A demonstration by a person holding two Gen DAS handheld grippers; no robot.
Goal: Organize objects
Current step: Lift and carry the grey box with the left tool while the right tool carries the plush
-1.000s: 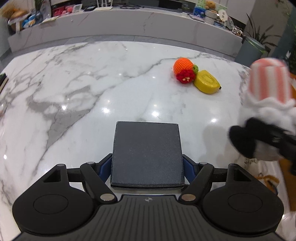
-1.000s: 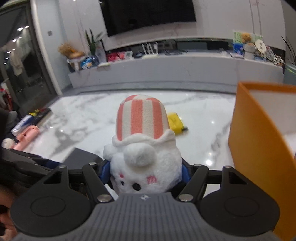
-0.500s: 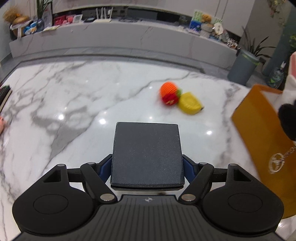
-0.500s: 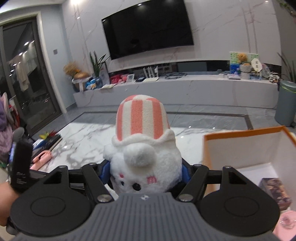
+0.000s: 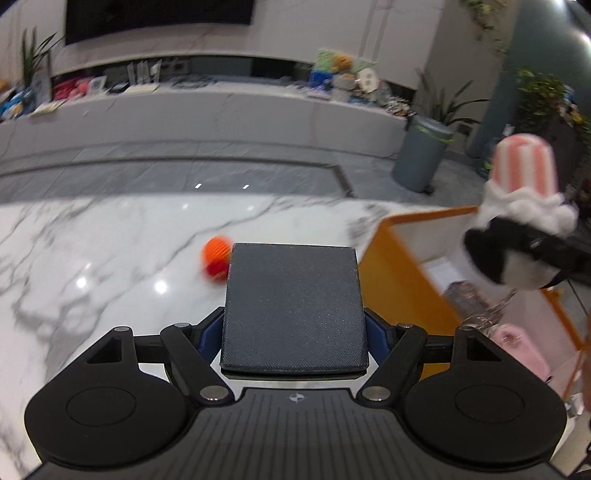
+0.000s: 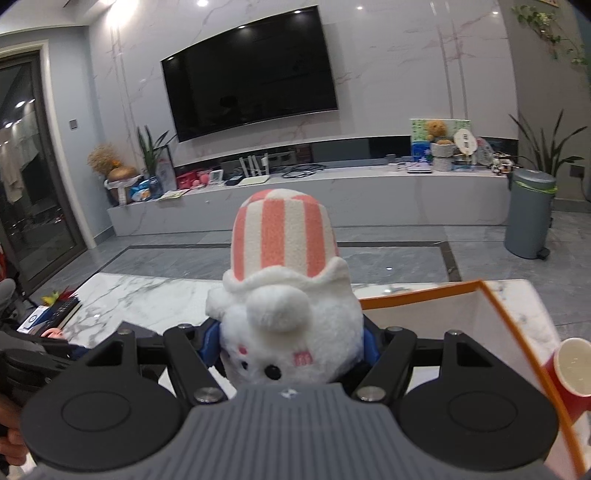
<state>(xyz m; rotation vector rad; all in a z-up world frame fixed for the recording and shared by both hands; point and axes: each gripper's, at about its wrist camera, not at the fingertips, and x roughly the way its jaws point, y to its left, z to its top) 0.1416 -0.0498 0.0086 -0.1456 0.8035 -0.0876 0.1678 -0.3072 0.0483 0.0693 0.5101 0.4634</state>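
Plush toy (image 6: 284, 314) with the striped hat sat clamped in the right gripper (image 6: 290, 343), held up by the orange box (image 6: 424, 295) at the marble table's (image 5: 92, 251) right edge. Left gripper (image 5: 293, 306) pinched a dark flat case (image 5: 293, 306); the blurred orange ball (image 5: 216, 249) lay mid-table, apparently crocheted.

- Indoor artificial light, moderately bright; ceiling spots (image 6: 202, 3) show at the top of the right wrist view.
- The glossy marble tabletop (image 5: 110, 258) throws back small white glare points.
- The left wrist view is smeared by motion: the orange ball (image 5: 217, 251) and the far shelf are soft, while the dark pad (image 5: 293, 306) stays sharp.
- The right wrist view is crisper; the television (image 6: 251, 74) mirrors faint reflections.
- Fisheye bending curves walls and darkens the corners.
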